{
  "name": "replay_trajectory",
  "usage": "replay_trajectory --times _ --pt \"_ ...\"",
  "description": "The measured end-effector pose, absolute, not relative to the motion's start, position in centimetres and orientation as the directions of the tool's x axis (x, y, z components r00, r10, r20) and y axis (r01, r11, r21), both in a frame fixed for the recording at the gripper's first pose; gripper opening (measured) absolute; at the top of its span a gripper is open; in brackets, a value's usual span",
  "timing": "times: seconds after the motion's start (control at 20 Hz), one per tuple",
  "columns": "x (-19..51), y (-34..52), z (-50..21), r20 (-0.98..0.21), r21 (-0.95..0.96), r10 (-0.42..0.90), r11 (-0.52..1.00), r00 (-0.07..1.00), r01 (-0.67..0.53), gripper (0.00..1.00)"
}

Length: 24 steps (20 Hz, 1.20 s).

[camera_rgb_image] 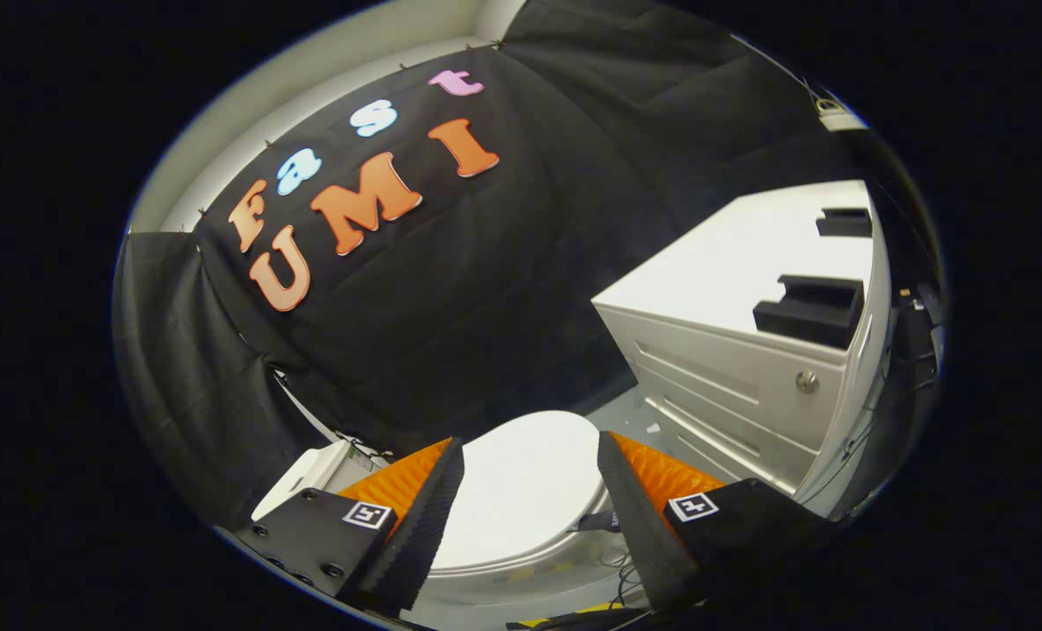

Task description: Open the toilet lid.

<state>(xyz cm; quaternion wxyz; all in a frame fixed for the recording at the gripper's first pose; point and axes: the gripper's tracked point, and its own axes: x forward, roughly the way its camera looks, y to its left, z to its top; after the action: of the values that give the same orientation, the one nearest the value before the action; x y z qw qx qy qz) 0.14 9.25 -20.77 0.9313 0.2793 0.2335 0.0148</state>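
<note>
Jaws spread wide, the gripper [529, 456] hangs above the closed toilet lid [521, 499]; a white drawer cabinet [731, 350] stands beside, grey floor [626, 421] between.

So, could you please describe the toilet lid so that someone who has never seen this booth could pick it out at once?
Start at the white drawer cabinet standing by the black cloth wall; on the floor beside it sits the toilet. The toilet lid is the smooth white oval lying closed on top, seen in the gap between the open gripper fingers and beyond them. It is rounded and plain, unlike the boxy cabinet.
</note>
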Motion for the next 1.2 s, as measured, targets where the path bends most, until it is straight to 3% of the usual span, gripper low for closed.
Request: replay_trajectory --times 0.25,0.35,0.6,0.65,0.75,0.85,1.2 --pt "-0.5 9.0 -29.0 -0.622 0.573 0.217 0.781 0.752 0.248 0.99" --pt "-0.6 8.7 -31.2 -0.659 0.58 0.215 0.755 0.721 0.305 0.99" --pt "2.3 6.1 -33.6 -0.667 0.515 0.038 0.745 0.744 0.424 0.98" --pt "0.7 7.4 -33.1 -0.703 0.548 0.112 0.715 0.702 0.435 0.99" --pt "-1.3 10.1 -32.5 -0.694 0.643 0.176 0.586 0.698 0.492 0.99" --pt "-0.5 9.7 -33.5 -0.668 0.694 0.154 0.48 0.728 0.536 0.99" --pt "1.5 8.8 -35.9 -0.576 0.806 0.111 0.243 0.81 0.54 0.96"
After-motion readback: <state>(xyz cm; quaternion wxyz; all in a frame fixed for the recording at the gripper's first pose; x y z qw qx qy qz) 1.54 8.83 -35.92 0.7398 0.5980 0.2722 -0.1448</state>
